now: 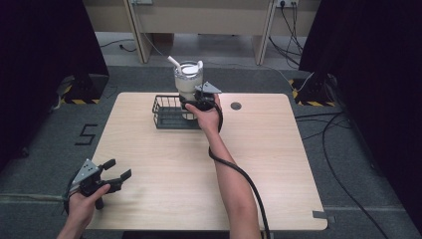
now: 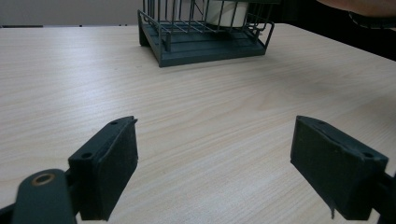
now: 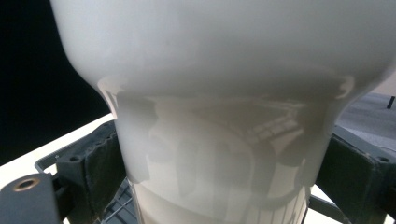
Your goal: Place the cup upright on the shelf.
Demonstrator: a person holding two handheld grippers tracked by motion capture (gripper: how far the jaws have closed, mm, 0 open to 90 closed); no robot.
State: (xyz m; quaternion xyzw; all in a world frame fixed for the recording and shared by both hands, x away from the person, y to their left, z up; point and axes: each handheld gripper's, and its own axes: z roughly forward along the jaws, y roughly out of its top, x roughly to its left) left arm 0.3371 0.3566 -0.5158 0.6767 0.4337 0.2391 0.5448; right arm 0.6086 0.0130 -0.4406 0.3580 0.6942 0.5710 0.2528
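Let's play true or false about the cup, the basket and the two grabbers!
1. The right gripper is shut on the white cup. True.
2. The left gripper is holding the cup too. False: its jaws are open with nothing between them.
3. The wire basket is bright red. False: it is dark.
4. The table is light wood. True.

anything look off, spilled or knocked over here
Nothing stands out. The white cup is upright, clamped by the right gripper over the black wire basket; no spill on the table. The left gripper is open.
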